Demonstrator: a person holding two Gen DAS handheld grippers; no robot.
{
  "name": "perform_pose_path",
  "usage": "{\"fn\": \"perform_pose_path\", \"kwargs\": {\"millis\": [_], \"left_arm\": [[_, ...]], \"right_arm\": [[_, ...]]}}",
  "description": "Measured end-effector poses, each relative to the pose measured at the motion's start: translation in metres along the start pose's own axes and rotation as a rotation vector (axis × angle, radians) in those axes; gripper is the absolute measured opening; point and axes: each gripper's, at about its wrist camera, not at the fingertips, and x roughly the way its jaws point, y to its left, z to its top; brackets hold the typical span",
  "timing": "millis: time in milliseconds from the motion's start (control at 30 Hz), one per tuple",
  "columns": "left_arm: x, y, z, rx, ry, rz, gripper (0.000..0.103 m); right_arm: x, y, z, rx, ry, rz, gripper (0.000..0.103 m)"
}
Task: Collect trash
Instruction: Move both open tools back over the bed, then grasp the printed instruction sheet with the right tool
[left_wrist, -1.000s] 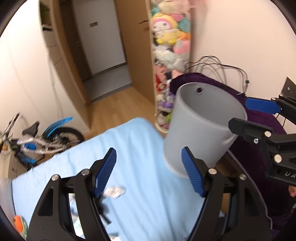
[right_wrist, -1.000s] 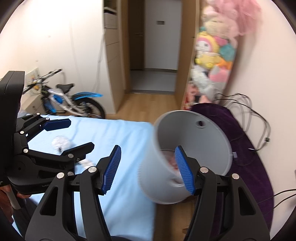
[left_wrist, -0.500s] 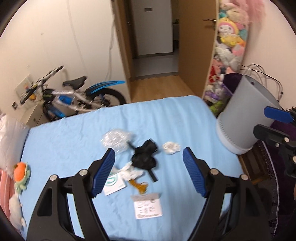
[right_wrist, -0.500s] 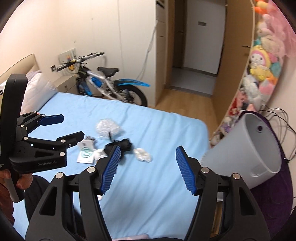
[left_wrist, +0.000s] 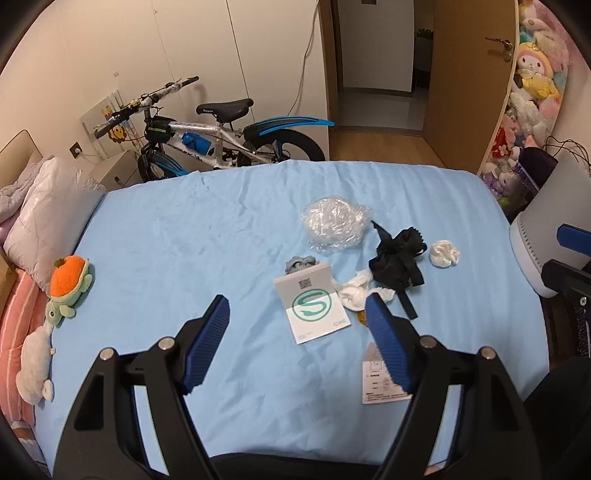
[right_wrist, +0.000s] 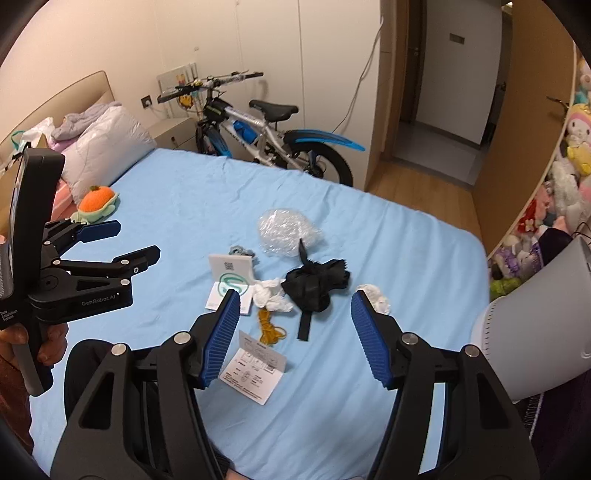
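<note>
While both grippers gape empty, bin (right_wrist: 546, 321) interior hidden, trash (left_wrist: 395, 262) on bed (left_wrist: 184, 240)

Even, soft indoor light fills both views, casting faint shadows on the blue bedsheet (left_wrist: 221, 240); focus is sharp (no motion blur), with strong fisheye bending and black corners.

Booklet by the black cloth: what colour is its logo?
Green, a ringed S on the white booklet; clearest in the left wrist view.

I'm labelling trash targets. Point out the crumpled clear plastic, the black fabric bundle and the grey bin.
crumpled clear plastic (left_wrist: 334, 221), left wrist view, its middle.
black fabric bundle (right_wrist: 314, 286), right wrist view, its bunched body.
grey bin (right_wrist: 535, 328), right wrist view, its outer wall.
</note>
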Motion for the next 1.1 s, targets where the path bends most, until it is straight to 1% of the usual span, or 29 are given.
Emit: {"fn": "perform_pose_path", "kwargs": {"millis": [200, 300, 500, 833, 967, 1033, 1100], "left_arm": [[0.026, 0.017, -0.022, -0.013, 0.055, -0.025, 0.076], [0.039, 0.018, -0.034, -0.012, 0.085, -0.036, 0.076], [0.062, 0.015, -0.050, -0.030, 0.140, -0.057, 0.076], [0.087, 0.005, -0.063, -0.039, 0.193, -0.051, 0.076], [0.094, 0.001, -0.064, -0.035, 0.206, -0.047, 0.076], [0.097, 0.001, -0.065, -0.034, 0.213, -0.048, 0.076], [0.100, 0.001, -0.066, -0.033, 0.219, -0.046, 0.076]], "right_arm": [[0.043, 0.017, -0.020, -0.041, 0.075, 0.055, 0.060], [0.069, 0.024, -0.033, -0.071, 0.129, 0.069, 0.060], [0.111, 0.023, -0.055, -0.119, 0.210, 0.084, 0.060], [0.172, 0.028, -0.078, -0.215, 0.275, 0.095, 0.060], [0.192, 0.024, -0.089, -0.221, 0.313, 0.117, 0.056], [0.199, 0.022, -0.095, -0.225, 0.339, 0.139, 0.050], [0.203, 0.022, -0.101, -0.228, 0.360, 0.161, 0.049]]}}
